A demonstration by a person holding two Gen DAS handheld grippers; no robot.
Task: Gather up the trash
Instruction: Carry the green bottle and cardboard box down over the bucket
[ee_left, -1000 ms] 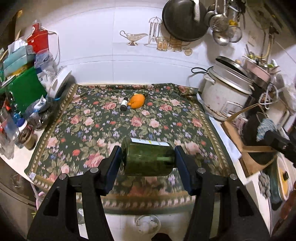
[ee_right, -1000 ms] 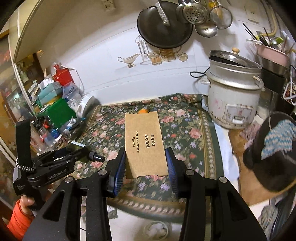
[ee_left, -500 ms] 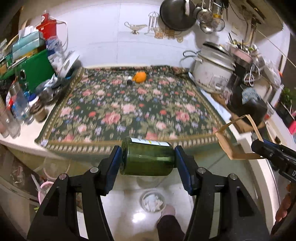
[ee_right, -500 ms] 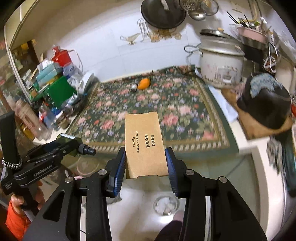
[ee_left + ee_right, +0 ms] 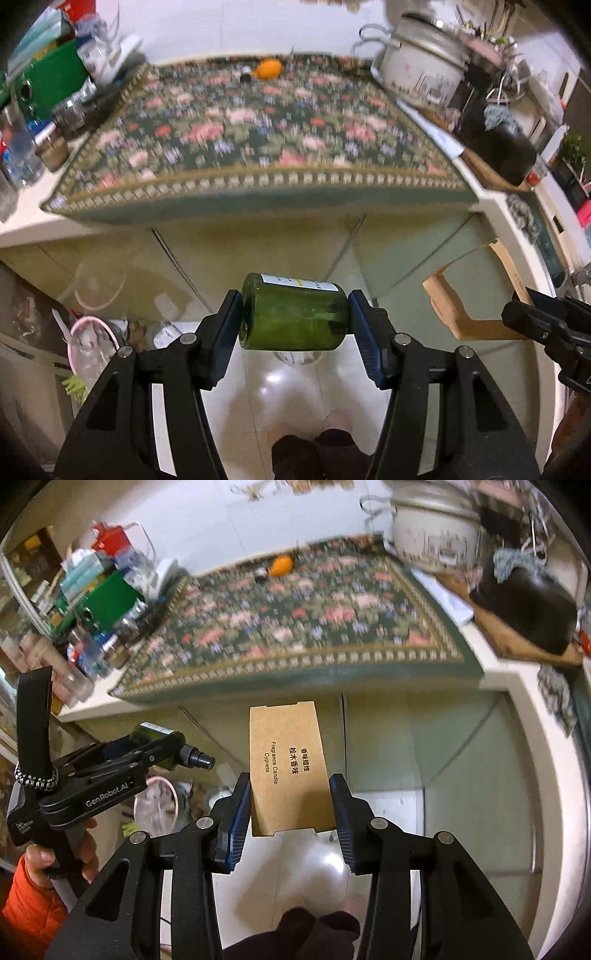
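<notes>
While clamped, green jar (image 5: 293, 317), cardboard box (image 5: 288, 768)

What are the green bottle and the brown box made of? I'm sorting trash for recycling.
The green bottle looks like glass: dark, translucent and glossy, with a paper label along its top. The brown box looks like matte kraft cardboard: flat tan face with black print, thin folded walls, hollow seen end-on.

Motion-blurred floral cloth (image 5: 258, 125); rice cooker (image 5: 421, 70) top cropped.
</notes>
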